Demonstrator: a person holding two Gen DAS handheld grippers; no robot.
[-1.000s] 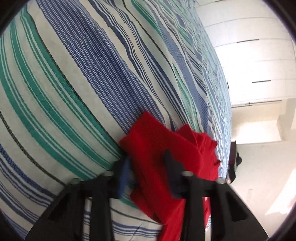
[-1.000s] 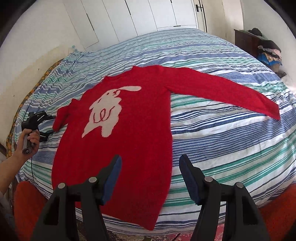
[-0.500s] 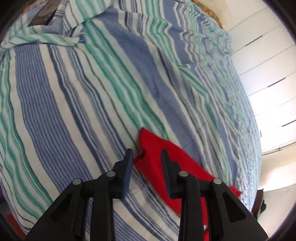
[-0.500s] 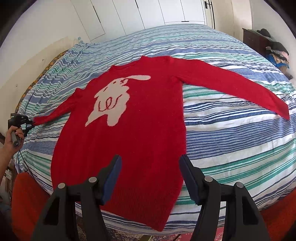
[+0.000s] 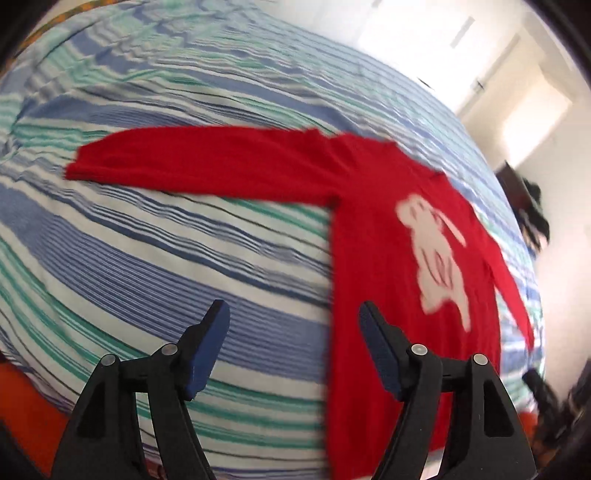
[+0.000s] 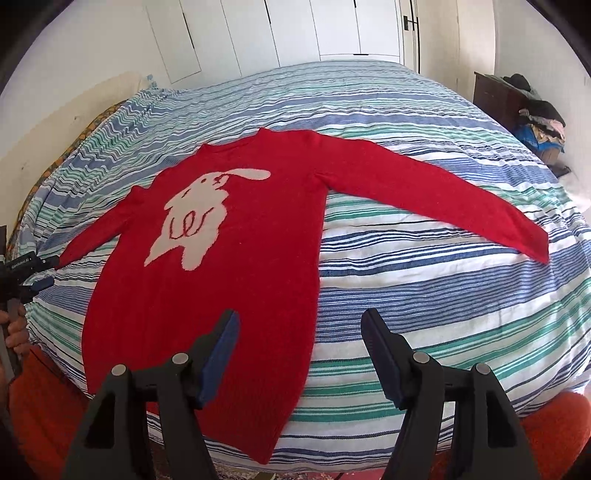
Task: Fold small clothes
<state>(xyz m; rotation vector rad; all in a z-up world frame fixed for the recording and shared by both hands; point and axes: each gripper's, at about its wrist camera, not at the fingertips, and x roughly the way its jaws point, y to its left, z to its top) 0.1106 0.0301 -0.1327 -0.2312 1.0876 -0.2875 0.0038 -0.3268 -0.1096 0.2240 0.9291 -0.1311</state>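
A red sweater with a white animal figure lies flat on the striped bed, both sleeves spread out; it also shows, blurred, in the left wrist view. My left gripper is open and empty, above the bed beside the sweater's side edge, below its left sleeve. It also shows in the right wrist view at the left bed edge by the left cuff. My right gripper is open and empty above the sweater's lower hem.
The blue, green and white striped bedspread covers the bed. White wardrobe doors stand behind. A dark cabinet with piled clothes stands at the right. An orange rug lies below the bed edge.
My left gripper opened and let go of the left sleeve cuff, then swung back so the whole sweater shows. The left sleeve now lies stretched out. The right gripper barely moved.
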